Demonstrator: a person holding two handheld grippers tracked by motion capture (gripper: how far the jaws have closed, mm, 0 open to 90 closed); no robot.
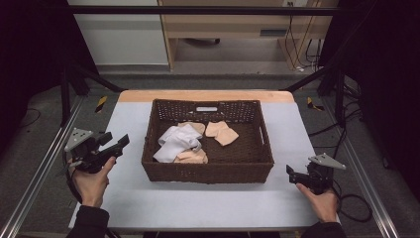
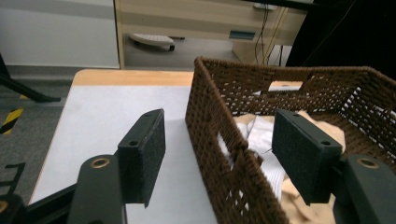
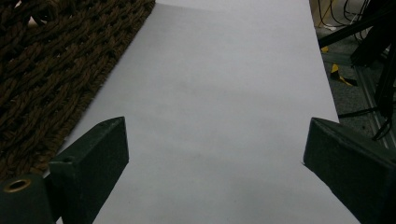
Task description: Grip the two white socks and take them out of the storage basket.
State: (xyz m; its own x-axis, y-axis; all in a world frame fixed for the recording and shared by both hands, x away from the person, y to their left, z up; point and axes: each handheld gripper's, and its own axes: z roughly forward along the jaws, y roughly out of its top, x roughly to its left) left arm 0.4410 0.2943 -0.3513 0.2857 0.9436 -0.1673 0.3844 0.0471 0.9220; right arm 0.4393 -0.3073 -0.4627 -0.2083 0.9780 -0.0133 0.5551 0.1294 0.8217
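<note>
Two hand-held grippers flank a dark brown woven basket point(image 1: 208, 168) that sits in the middle of the pale tabletop point(image 1: 198, 203). The left hand-held gripper point(image 1: 121, 143) is held in a hand point(image 1: 91, 181) just off the basket's left wall, lifted off the tabletop and angled toward that wall. In the left gripper view its jaws are spread wide with nothing pinched: one black pad point(image 2: 142, 151) hangs over bare tabletop outside the basket, the other over the inside, so the left wall point(image 2: 219, 154) rises between them without either pad pressing on it.

Inside the basket lies a white cloth point(image 1: 176, 141), crumpled, toward the left half and near the left wall. A peach-coloured cloth point(image 1: 222, 132) lies to its right, closer to the basket's far wall, and another peach piece point(image 1: 192, 157) lies against the white cloth's near edge. The left gripper view shows the white cloth point(image 2: 261, 140) just beyond the wall, between the pads in line of sight.

The right hand-held gripper point(image 1: 293, 174) rests low near the basket's near right corner, well apart from the cloths, held by the other hand point(image 1: 322, 201). Its jaws stand spread over bare tabletop point(image 3: 210, 107), gripping nothing, with the basket's woven side point(image 3: 51, 79) at the left edge of its view.
</note>
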